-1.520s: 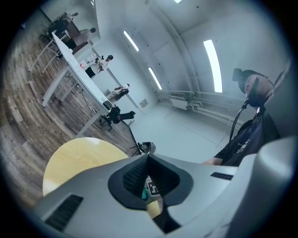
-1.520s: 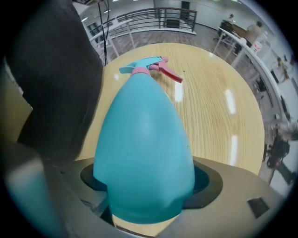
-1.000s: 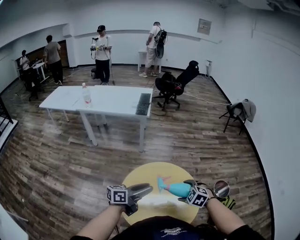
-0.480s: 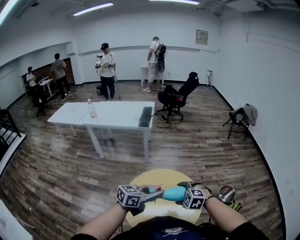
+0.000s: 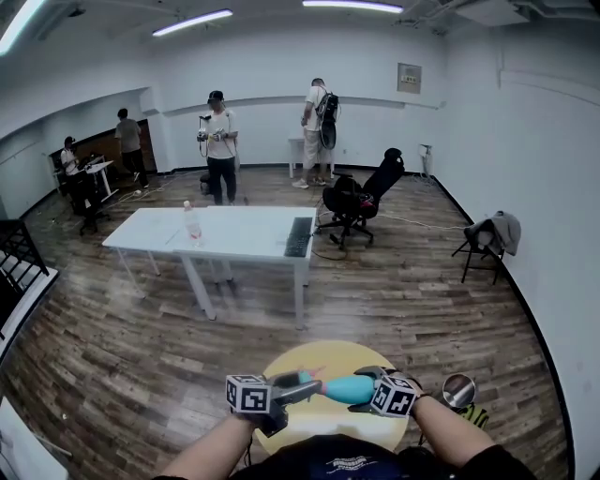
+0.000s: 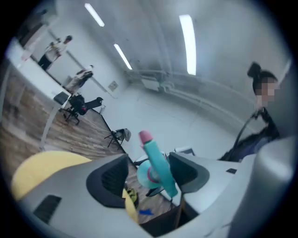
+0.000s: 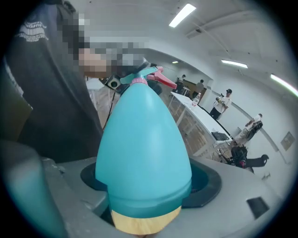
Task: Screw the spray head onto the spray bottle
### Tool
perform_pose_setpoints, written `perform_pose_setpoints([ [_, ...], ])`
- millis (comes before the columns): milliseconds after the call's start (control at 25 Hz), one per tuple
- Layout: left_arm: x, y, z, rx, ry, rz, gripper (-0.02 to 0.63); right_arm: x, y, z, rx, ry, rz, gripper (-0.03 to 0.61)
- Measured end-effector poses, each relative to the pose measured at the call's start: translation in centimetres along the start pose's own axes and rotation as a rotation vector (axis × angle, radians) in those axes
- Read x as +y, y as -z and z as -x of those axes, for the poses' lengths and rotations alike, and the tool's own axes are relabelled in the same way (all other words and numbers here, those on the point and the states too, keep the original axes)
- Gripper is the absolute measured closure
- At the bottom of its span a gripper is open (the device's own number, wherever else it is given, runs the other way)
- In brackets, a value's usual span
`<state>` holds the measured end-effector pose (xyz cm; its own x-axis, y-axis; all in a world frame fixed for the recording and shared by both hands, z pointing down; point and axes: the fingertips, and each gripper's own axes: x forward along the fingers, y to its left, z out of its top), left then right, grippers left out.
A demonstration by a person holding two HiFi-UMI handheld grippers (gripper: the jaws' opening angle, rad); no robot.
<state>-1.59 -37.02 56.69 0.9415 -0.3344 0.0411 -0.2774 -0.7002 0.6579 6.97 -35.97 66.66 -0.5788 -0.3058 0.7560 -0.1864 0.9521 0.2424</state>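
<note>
Yellow round table [image 5: 330, 354] just beneath both grippers. Above it, close to the person's chest: left gripper [image 5: 302, 384] and right gripper [image 5: 364, 387] held tip to tip.

Seen only in the right gripper view: both pads pressed on the wide belly of the spray bottle [image 7: 142, 139], clamped firm. Low on the body, a darker teal band with a pale yellow patch under it.

Seen only in the left gripper view: jaws apart, just been opening. Spray head [image 6: 156, 160] standing between them, close against one pad, with a clear gap to the other.

From the head view, only a teal shape bridging the two grippers; no reading the jaw gaps there.

Bottle egg-shaped, smooth teal, tapering away from the right gripper to a pink collar. Head seated on that neck, teal, with pink trigger and pink nozzle tip, reaching in between the left gripper's jaws. Whether screwed tight, cannot tell.

Just right of the right gripper, a small round shiny disc [image 5: 457, 389]. Beyond the grippers, wood-plank floor [image 5: 122, 347]. Then a long white table [image 5: 239, 232] carrying a clear bottle [image 5: 192, 223] and a dark keyboard [image 5: 298, 236].

Further off:
- black office chair [image 5: 356, 197]
- folding chair [image 5: 487, 239] draped in grey, off to the right
- white walls
- several people [image 5: 221, 141] standing near the far wall
- strip lights [image 5: 192, 21] overhead
</note>
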Motion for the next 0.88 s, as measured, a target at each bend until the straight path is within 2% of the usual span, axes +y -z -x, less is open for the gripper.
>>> perform_pose_setpoints([
  [80,1.7,-0.9,3.1,-0.176,0.020,0.226,0.258,-0.5,0.2,0.4,-0.038,0.007,-0.075,0.156],
  [120,2.5,-0.9,4.5,-0.238,0.016,0.303,0.256,-0.6,0.4,0.7,-0.043,0.013,-0.094,0.156],
  [160,3.1,-0.8,5.5,-0.271,0.010,0.333,0.257,-0.7,0.6,0.9,-0.034,0.020,-0.098,0.156],
  [200,3.3,-0.7,5.9,-0.276,0.008,0.324,0.258,-0.6,0.9,1.1,-0.016,0.024,-0.090,0.156],
  [280,2.2,-0.6,4.7,-0.224,0.025,0.247,0.256,-0.3,1.2,0.9,0.021,0.021,-0.051,0.156],
  [400,-0.1,0.4,0.5,-0.040,0.059,0.072,0.256,0.3,0.2,0.2,0.026,0.009,0.016,0.156],
  [440,-0.9,1.0,-1.0,0.045,0.057,-0.027,0.307,0.4,-0.3,0.0,0.024,0.008,0.032,0.156],
  [480,-1.7,1.7,-2.1,0.130,0.045,-0.151,0.395,0.3,-0.5,-0.1,0.029,0.009,0.048,0.156],
  [520,-2.4,2.3,-2.9,0.205,0.029,-0.278,0.428,0.2,-0.4,-0.1,0.040,0.013,0.065,0.156],
  [560,-3.0,2.7,-3.3,0.262,0.021,-0.374,0.420,0.1,-0.2,0.0,0.045,0.014,0.075,0.156],
  [600,-3.5,2.9,-3.5,0.299,0.022,-0.432,0.420,0.2,-0.1,0.2,0.042,0.012,0.077,0.156],
  [760,-4.1,3.4,-3.8,0.360,0.023,-0.549,0.420,0.7,0.4,0.5,0.040,0.026,0.082,0.156],
  [840,-4.2,3.5,-4.1,0.353,0.023,-0.533,0.419,0.6,0.6,0.5,0.037,0.023,0.074,0.155],
  [880,-4.1,3.4,-4.1,0.333,0.027,-0.490,0.419,0.6,0.5,0.6,0.025,0.014,0.063,0.156],
])
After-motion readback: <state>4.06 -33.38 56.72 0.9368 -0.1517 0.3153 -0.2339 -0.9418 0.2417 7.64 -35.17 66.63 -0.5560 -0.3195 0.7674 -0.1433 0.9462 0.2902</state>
